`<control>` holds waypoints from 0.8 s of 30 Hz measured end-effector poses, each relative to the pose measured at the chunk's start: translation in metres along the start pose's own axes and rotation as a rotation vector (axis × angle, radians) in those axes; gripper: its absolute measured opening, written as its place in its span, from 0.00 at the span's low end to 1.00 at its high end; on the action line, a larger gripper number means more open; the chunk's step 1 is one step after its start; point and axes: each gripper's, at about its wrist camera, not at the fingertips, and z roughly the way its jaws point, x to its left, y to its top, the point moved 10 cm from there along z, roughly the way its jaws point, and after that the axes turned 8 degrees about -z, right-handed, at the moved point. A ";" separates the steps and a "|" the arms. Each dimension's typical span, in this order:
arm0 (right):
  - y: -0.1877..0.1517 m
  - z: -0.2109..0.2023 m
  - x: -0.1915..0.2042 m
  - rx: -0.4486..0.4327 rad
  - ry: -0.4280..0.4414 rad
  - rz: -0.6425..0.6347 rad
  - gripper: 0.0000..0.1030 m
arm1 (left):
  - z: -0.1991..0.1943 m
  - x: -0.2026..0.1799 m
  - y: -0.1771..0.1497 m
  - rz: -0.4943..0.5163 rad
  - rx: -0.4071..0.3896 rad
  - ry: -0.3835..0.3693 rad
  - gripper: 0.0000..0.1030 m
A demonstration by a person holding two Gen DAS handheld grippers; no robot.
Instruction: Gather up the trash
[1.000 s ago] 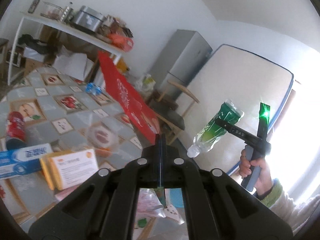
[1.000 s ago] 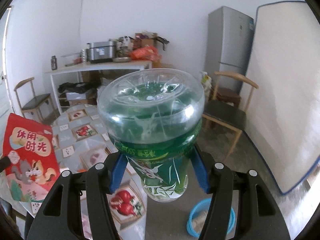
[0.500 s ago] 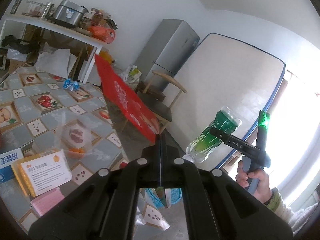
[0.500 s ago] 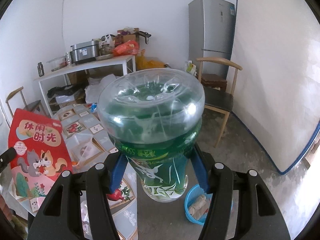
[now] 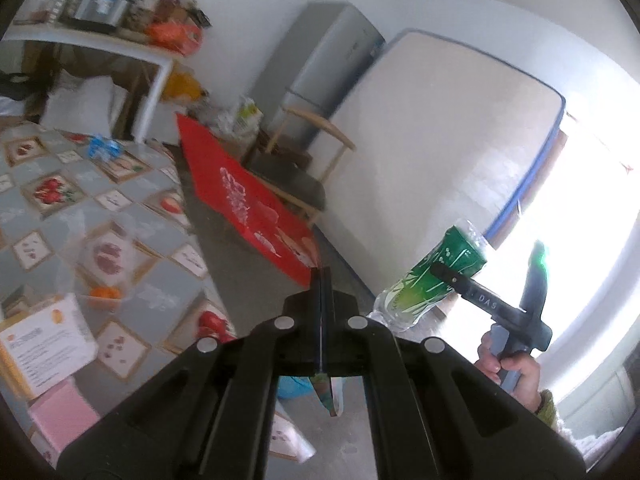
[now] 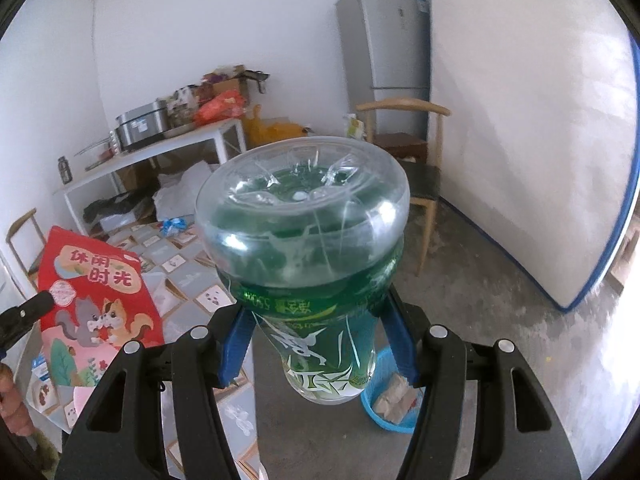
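Observation:
My left gripper point(image 5: 322, 278) is shut on the corner of a flat red snack bag point(image 5: 240, 196), which sticks out ahead of it over the table edge. The same bag point(image 6: 96, 292) shows its squirrel print at the left of the right wrist view. My right gripper point(image 6: 316, 324) is shut on a clear plastic bottle with a green label point(image 6: 304, 240), its base towards the camera. In the left wrist view a hand point(image 5: 508, 364) holds that gripper point(image 5: 460, 280) with the bottle point(image 5: 436, 276) tilted, neck down. A blue basket point(image 6: 370, 408) with scraps stands on the floor below the bottle.
A table with a fruit-print cloth point(image 5: 120, 216) carries a white and orange box point(image 5: 44, 340), a pink pad point(image 5: 60, 412) and a blue wrapper point(image 5: 102, 146). Beyond stand a wooden chair point(image 6: 416, 176), a grey fridge point(image 6: 384, 40), a leaning mattress point(image 6: 528, 128) and a cluttered white shelf table point(image 6: 160, 152).
Both hands have swung away from the table toward the floor side, and the right one has sunk. The blue basket looms larger under the bottle. Both grips are unchanged.

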 end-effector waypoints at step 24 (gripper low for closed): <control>-0.154 0.217 -0.189 0.343 -0.082 0.383 0.66 | 0.355 -0.074 -0.114 0.160 0.581 0.198 0.48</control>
